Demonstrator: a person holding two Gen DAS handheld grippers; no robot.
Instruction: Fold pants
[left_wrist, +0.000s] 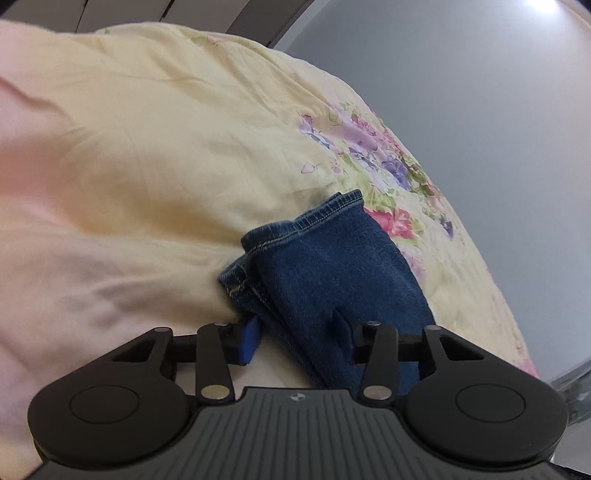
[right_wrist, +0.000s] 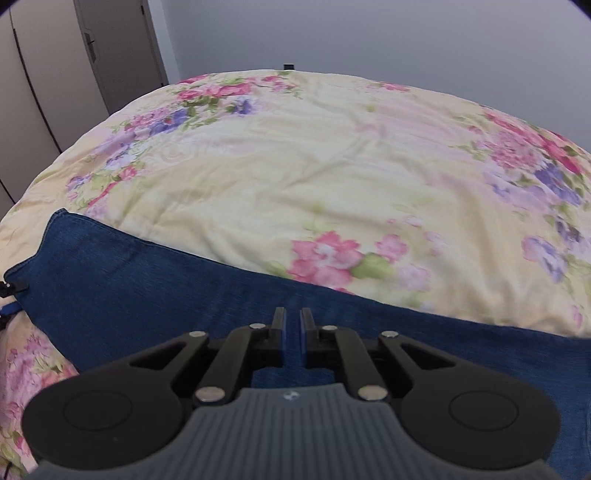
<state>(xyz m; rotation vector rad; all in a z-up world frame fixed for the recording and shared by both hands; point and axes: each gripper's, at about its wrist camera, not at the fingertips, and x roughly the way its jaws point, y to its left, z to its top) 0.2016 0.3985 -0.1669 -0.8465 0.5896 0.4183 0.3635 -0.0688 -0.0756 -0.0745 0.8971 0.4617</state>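
Observation:
Blue denim pants lie on a floral bedspread. In the left wrist view the hem ends of the legs (left_wrist: 325, 258) are stacked, and my left gripper (left_wrist: 295, 339) stands open with the denim between its blue pads, the jaws wide apart. In the right wrist view the pants (right_wrist: 147, 288) stretch flat across the bed from left to right. My right gripper (right_wrist: 292, 332) is over the denim with its jaws nearly together, a thin gap between the pads; no cloth shows between them.
The pale yellow bedspread (right_wrist: 332, 177) with pink and purple flowers covers the whole bed. A grey wall (right_wrist: 369, 33) stands behind it and wardrobe doors (right_wrist: 74, 55) at the far left. The other gripper's tip (right_wrist: 11, 291) shows at the left edge.

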